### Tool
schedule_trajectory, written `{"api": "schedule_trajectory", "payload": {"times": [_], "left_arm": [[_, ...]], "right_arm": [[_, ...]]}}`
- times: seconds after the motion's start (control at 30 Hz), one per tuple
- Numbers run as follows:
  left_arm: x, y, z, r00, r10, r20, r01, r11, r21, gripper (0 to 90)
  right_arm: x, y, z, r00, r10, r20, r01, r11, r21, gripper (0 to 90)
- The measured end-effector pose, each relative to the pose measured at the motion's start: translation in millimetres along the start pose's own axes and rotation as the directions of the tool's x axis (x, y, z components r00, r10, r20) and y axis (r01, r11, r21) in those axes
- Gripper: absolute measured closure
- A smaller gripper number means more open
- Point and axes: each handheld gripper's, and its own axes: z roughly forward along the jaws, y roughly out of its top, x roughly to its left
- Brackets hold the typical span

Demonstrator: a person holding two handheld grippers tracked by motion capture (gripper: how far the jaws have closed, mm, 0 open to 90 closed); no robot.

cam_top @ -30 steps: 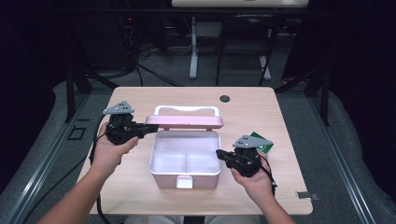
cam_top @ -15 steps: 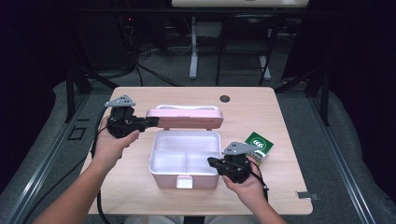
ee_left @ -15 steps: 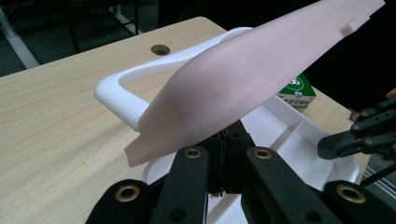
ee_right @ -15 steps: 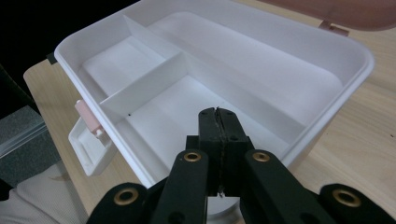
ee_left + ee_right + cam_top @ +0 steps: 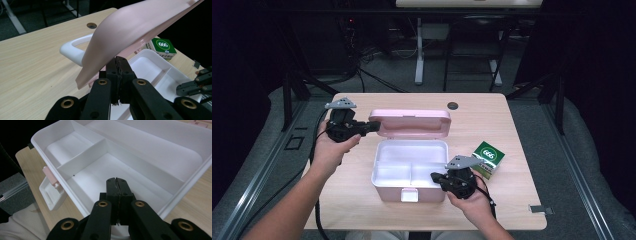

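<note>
A pink storage box (image 5: 409,172) sits open at the middle of the table (image 5: 362,215), its white tray split into compartments and its latch hanging at the near edge. The left gripper (image 5: 371,127) meets the left end of the raised pink lid (image 5: 412,123); in the left gripper view its jaws stand pressed together under the lid's edge, and whether any of the lid is pinched between them is hidden. The white handle (image 5: 72,48) is partly covered by the lid. The right gripper (image 5: 435,177) rests at the tray's near right rim, jaws closed on nothing. A green carton (image 5: 487,157) stands just right of the box, partly blocked by that gripper.
</note>
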Motion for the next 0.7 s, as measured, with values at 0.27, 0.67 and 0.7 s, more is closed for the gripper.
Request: {"api": "schedule_trajectory", "payload": {"times": [0.27,0.67,0.7], "left_arm": [[5.7,0.4,4.4,0.9999,-0.006,-0.016,0.007,0.9998,0.017,88.7],[14.8,0.4,16.3,0.9991,-0.023,-0.037,0.025,0.9987,0.044,87.8],[15.4,0.4,17.2,0.999,-0.024,-0.038,0.025,0.9986,0.047,87.7]], "right_arm": [[1.8,-0.4,3.7,1.0,0.007,-0.006,-0.007,1.0,0.007,89.9],[0.9,0.1,6.8,0.9999,0.014,-0.004,-0.014,1.0,0.01,90.0],[0.9,0.1,6.9,0.9999,0.014,-0.005,-0.014,1.0,0.009,90.0]]}}
